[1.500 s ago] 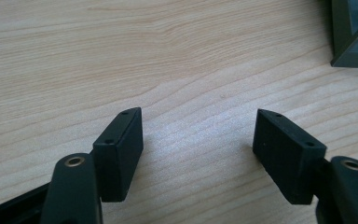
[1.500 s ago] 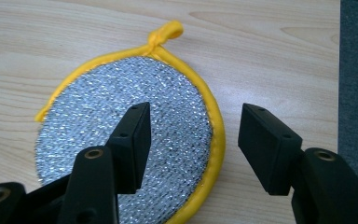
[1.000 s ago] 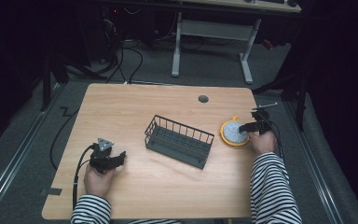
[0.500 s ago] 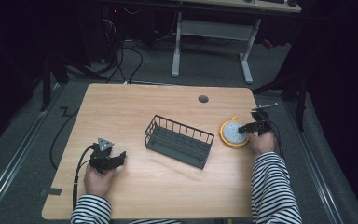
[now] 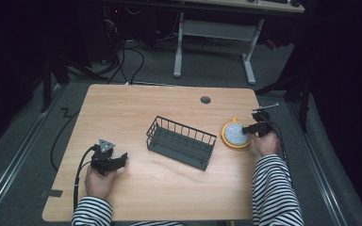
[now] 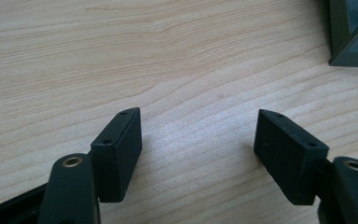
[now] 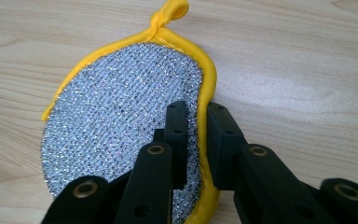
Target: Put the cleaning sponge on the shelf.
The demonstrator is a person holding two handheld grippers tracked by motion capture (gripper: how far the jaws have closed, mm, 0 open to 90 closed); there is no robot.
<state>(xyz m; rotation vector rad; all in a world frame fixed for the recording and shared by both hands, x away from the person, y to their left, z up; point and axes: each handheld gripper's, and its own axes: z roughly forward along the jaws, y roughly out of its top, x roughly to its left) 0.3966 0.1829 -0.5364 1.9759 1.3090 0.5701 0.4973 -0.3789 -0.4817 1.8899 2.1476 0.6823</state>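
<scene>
From the high view, a person in striped sleeves sits at a light wooden table (image 5: 169, 108), a gripper in each hand. The left gripper (image 5: 115, 159) rests near the table's front left, its jaws pointing toward a dark wire basket (image 5: 181, 141) at the table's middle, well apart from them. The right gripper (image 5: 250, 127) sits at the edge of a round yellow-rimmed scrubbing pad (image 5: 235, 134), which lies just beside the basket's far end. In the left gripper view, the jaws are spread wide over bare wood, with a corner of the basket beyond the right-hand jaw. In the right gripper view, the jaws pinch the pad's yellow rim, one jaw over the silver mesh, the other outside it; the pad's loop points away beyond the jaw tips.
</scene>
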